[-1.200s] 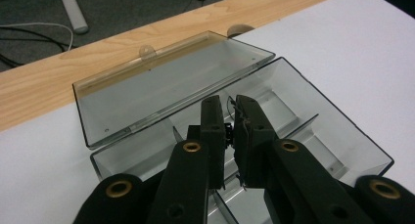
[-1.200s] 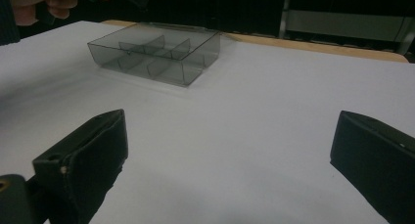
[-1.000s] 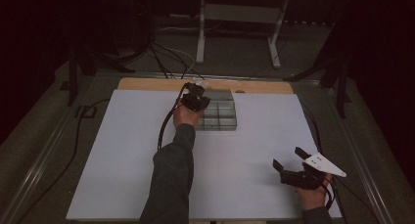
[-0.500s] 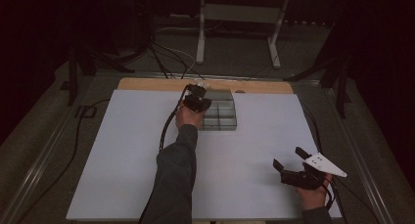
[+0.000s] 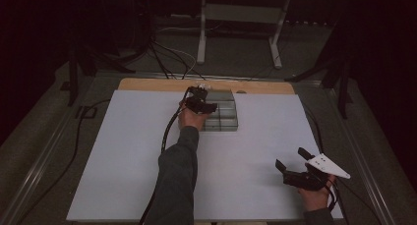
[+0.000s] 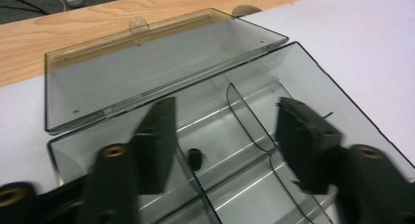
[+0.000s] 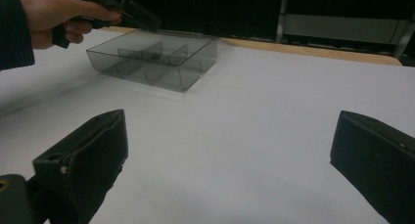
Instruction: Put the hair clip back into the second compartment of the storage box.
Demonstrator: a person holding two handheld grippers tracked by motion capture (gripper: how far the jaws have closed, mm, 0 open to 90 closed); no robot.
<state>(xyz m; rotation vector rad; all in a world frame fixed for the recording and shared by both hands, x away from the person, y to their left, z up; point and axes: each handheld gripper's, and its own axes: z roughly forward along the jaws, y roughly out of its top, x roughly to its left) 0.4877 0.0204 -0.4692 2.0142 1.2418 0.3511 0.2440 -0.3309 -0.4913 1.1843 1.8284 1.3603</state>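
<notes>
Small dark piece in box: unidentifiable.

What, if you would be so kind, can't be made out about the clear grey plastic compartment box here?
- Small dark item in the clear grey plastic compartment box: left gripper view, too small to identify.
- Box's near compartments: left gripper view, behind the left hand-held gripper.
- Box contents: high view, too small, dim.

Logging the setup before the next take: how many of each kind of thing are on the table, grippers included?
Clear compartment box, lid open: 1
Small black piece inside box: 1
Grippers: 2, left gripper, right gripper
Total: 4
</notes>
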